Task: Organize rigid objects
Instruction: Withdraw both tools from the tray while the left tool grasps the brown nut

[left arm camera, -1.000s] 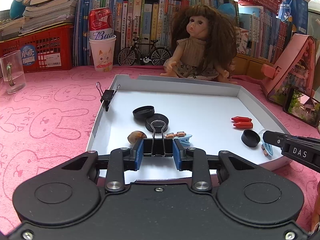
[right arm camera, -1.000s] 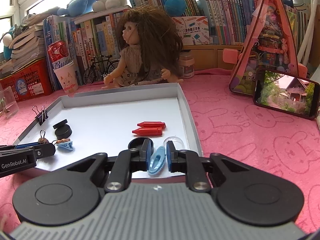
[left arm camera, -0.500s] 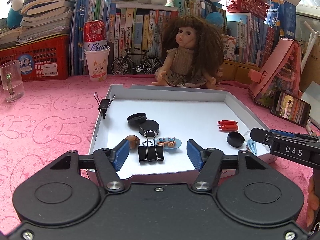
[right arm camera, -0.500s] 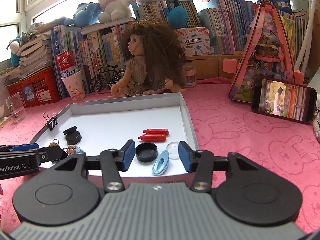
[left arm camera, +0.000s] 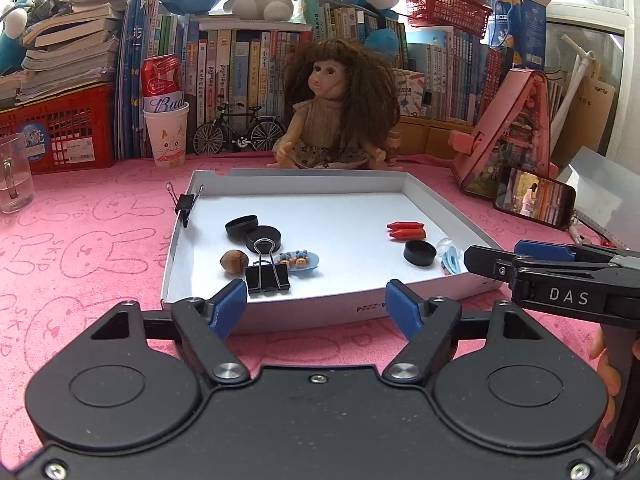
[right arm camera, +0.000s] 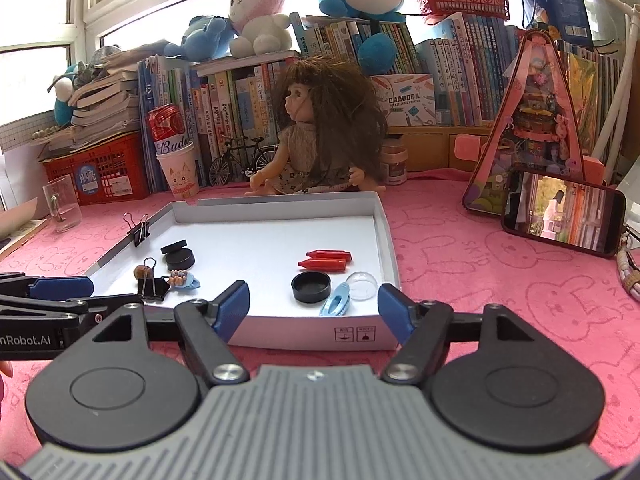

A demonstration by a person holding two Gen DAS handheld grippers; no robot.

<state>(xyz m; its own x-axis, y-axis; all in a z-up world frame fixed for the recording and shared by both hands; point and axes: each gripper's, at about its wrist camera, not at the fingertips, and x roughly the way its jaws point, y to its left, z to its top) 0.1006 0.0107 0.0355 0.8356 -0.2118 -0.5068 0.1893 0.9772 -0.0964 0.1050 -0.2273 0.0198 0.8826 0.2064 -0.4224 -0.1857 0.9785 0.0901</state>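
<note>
A white tray [left arm camera: 436, 200] [right arm camera: 386, 236] lies on the pink cloth. In it lie a black binder clip [left arm camera: 267, 276] [right arm camera: 152, 286], a nut [left arm camera: 234, 261], black caps [left arm camera: 252, 229] [right arm camera: 311, 287], red crayons [left arm camera: 406, 230] [right arm camera: 325, 259], a blue hair clip [right arm camera: 335, 305] and a clear dome [right arm camera: 361, 285]. Another binder clip [left arm camera: 185, 203] [right arm camera: 140, 231] grips the tray's left wall. My left gripper [left arm camera: 316, 307] is open and empty just before the tray's near wall. My right gripper [right arm camera: 313, 306] is open and empty, also at the near wall.
A doll [left arm camera: 338, 112] sits behind the tray. A can in a paper cup [left arm camera: 165, 120], a toy bicycle [left arm camera: 239, 132], red crate [left arm camera: 60, 132], glass mug [left arm camera: 14, 176] and books line the back. A phone [right arm camera: 562, 211] and pink house [right arm camera: 532, 128] stand right.
Both grippers opened and pulled back from the tray. The left let go of the black binder clip, the right let go of the blue hair clip; both now lie in the tray.
</note>
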